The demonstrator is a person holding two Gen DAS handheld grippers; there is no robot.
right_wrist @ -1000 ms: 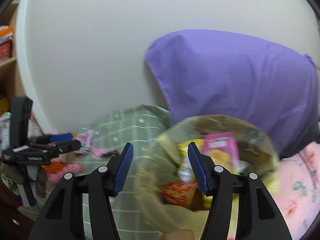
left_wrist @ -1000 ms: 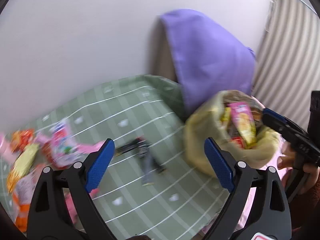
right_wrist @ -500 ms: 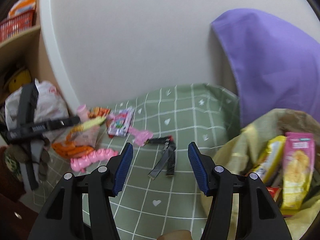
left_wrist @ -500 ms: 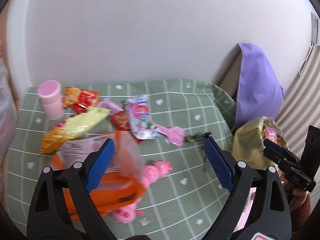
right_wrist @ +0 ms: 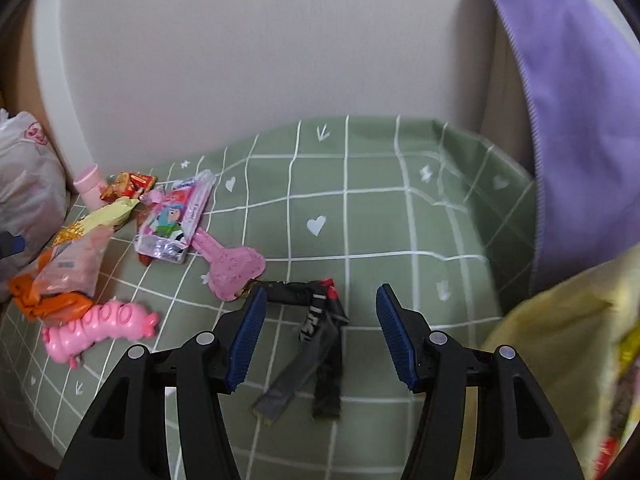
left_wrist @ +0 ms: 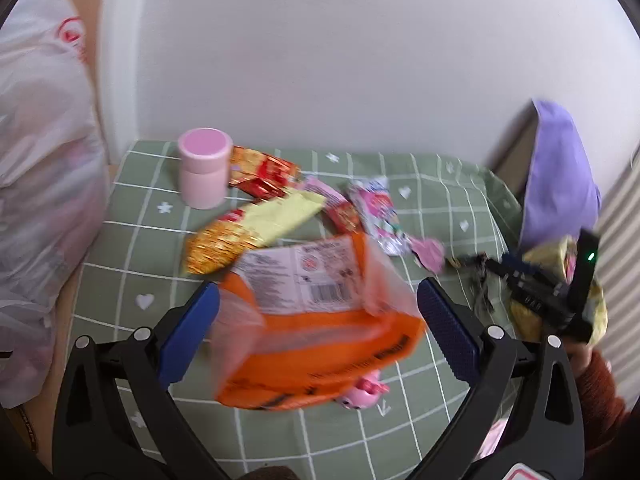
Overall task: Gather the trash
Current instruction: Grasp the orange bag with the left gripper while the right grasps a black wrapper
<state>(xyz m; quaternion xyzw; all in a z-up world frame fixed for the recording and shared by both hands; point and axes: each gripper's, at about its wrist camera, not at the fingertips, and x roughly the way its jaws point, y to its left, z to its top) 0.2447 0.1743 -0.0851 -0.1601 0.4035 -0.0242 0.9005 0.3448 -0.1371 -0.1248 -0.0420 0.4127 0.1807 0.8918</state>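
Swinging away from yellow trash bag [right_wrist: 560, 340], left hand-held gripper [left_wrist: 318, 330] wide around orange wrapper [left_wrist: 320, 344], right hand-held gripper [right_wrist: 318, 334] wide over black wrapper [right_wrist: 316, 344]

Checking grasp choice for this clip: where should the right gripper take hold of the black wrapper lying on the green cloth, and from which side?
The black wrapper lies flat and crumpled, its two strips trailing toward the camera. The bunched upper bend near the red tip looks best: it stands slightly proud of the green checked cloth. Come from above, probably, the open right gripper straddling the bunch across its narrow width.
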